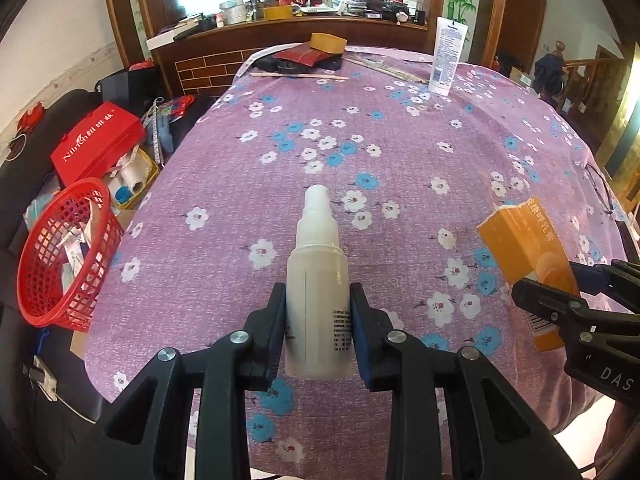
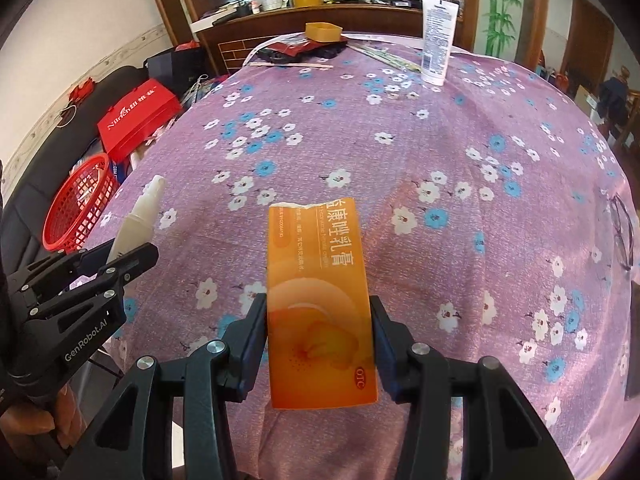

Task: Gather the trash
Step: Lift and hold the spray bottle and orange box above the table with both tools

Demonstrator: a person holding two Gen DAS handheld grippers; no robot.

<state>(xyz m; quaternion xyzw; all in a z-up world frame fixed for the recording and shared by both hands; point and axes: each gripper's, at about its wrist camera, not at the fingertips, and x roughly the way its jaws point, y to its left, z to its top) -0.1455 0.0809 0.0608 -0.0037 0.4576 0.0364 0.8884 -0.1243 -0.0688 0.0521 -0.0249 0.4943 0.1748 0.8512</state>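
My left gripper point(image 1: 318, 300) is shut on a white spray bottle point(image 1: 318, 280) and holds it above the purple flowered tablecloth point(image 1: 360, 152), nozzle pointing away. My right gripper point(image 2: 320, 312) is shut on an orange medicine box point(image 2: 320, 300) with a torn far end, held above the cloth. The box point(image 1: 524, 248) and right gripper point(image 1: 560, 300) show at the right of the left wrist view. The bottle point(image 2: 136, 216) and left gripper point(image 2: 116, 264) show at the left of the right wrist view. A red mesh basket point(image 1: 64, 256) holding scraps of trash sits off the table's left edge; it also shows in the right wrist view point(image 2: 76, 204).
A white tube point(image 1: 446, 56) stands at the table's far right. A tape roll point(image 1: 328, 42), dark clutter and chopsticks point(image 1: 300, 75) lie at the far edge. Glasses point(image 1: 600, 188) lie at the right. A red bag point(image 1: 100, 144) and boxes sit left of the table.
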